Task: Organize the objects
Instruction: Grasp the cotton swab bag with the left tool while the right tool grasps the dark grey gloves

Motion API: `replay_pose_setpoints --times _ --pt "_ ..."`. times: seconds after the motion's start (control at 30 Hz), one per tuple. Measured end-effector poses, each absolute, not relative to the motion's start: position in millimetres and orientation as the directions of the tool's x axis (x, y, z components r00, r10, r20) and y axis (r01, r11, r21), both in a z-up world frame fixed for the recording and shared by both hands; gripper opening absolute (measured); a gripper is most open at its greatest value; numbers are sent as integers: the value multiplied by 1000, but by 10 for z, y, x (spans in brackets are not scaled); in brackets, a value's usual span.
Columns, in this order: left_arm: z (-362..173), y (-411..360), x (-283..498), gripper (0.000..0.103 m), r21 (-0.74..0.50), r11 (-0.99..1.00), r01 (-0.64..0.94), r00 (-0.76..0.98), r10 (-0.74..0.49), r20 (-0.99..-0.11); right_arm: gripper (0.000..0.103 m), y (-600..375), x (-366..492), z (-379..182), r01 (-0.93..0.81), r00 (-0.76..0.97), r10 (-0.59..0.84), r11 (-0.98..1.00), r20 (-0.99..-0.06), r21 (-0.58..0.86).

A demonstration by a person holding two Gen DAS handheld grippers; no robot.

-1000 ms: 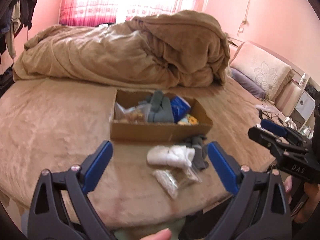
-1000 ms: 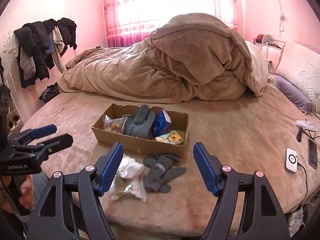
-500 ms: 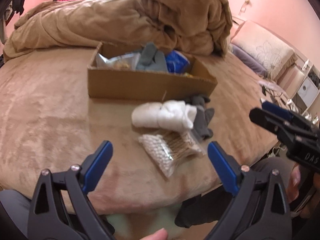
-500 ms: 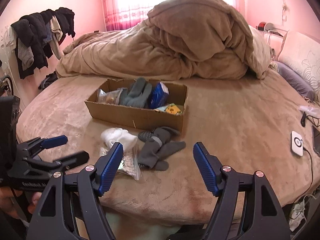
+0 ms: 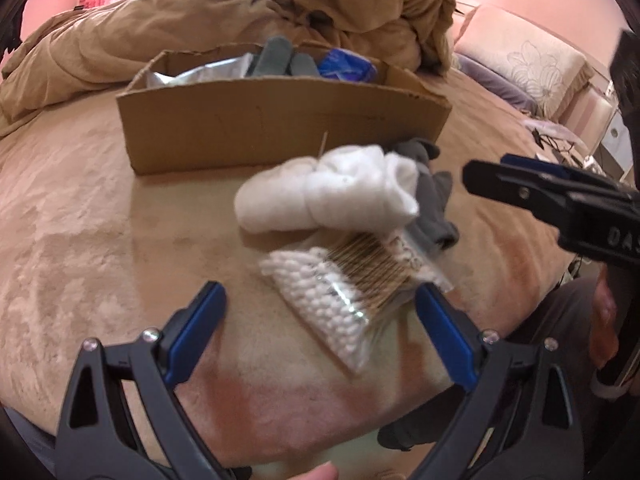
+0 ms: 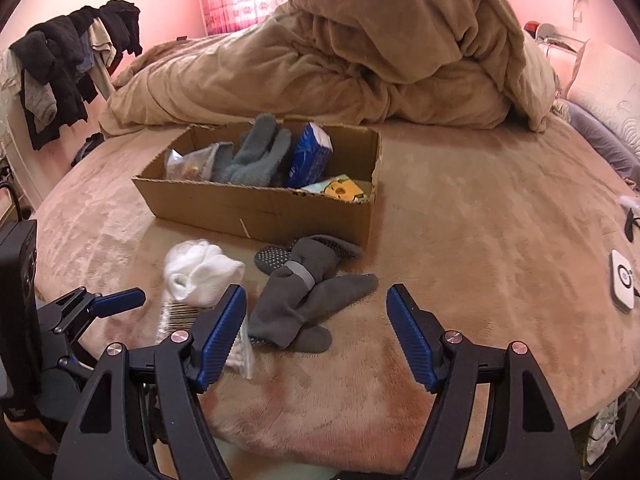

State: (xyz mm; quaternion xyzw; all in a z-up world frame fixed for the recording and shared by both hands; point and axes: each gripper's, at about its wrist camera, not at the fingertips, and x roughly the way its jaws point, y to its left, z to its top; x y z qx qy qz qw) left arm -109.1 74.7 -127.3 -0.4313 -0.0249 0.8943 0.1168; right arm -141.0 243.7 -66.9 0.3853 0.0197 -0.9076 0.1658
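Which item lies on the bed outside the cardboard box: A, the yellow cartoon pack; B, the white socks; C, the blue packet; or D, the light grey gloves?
B: the white socks lie on the bed in front of the box; the other three sit inside it.

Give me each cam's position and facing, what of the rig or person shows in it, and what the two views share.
Left wrist: sits on the left gripper, angled down at the cotton swab bag and white socks; open fingers, fingertip below.
Right wrist: sits on the right gripper, angled down at the grey socks; open fingers, left gripper at its left.
Shared: cardboard box, both sock pairs, swab bag, bed, heaped blanket.
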Motion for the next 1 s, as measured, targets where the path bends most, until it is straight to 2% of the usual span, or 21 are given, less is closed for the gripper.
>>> replay_pose_setpoints --times 0.27,0.33,0.47,0.53,0.57,0.63,0.77,1.0 --pt "-1419 888 -1139 95 -60 -971 -233 -620 196 -759 76 2360 -1716 -959 307 -592 -294 -943 -750 127" --pt "-1447 925 -1141 89 -45 -969 -243 -625 192 -757 76 2328 -1788 -1015 310 -571 -303 -940 -763 142" --pt "-1441 945 -1131 71 -43 -967 -251 -636 198 -746 75 2261 -1873 -1145 319 -536 -314 -935 -784 156" --pt "-1418 938 -1116 59 -53 -967 -250 -640 206 -740 68 2254 -1870 -1159 325 -536 -314 -934 -784 152" --pt "-1403 936 -1108 56 -60 -966 -250 -641 212 -738 53 2264 -1865 -1152 327 -537 -317 -933 -782 153" --pt "-1372 939 -1082 52 -74 -964 -256 -641 227 -734 36 2292 -1852 -1135 335 -537 -327 -929 -778 160" --pt "-1305 977 -1037 49 -91 -960 -266 -638 246 -730 31 2338 -1758 -1086 339 -551 -330 -928 -767 155" --pt "-1096 1012 -911 49 -126 -953 -274 -654 281 -703 31 2499 -1589 -864 317 -609 -320 -937 -725 147"
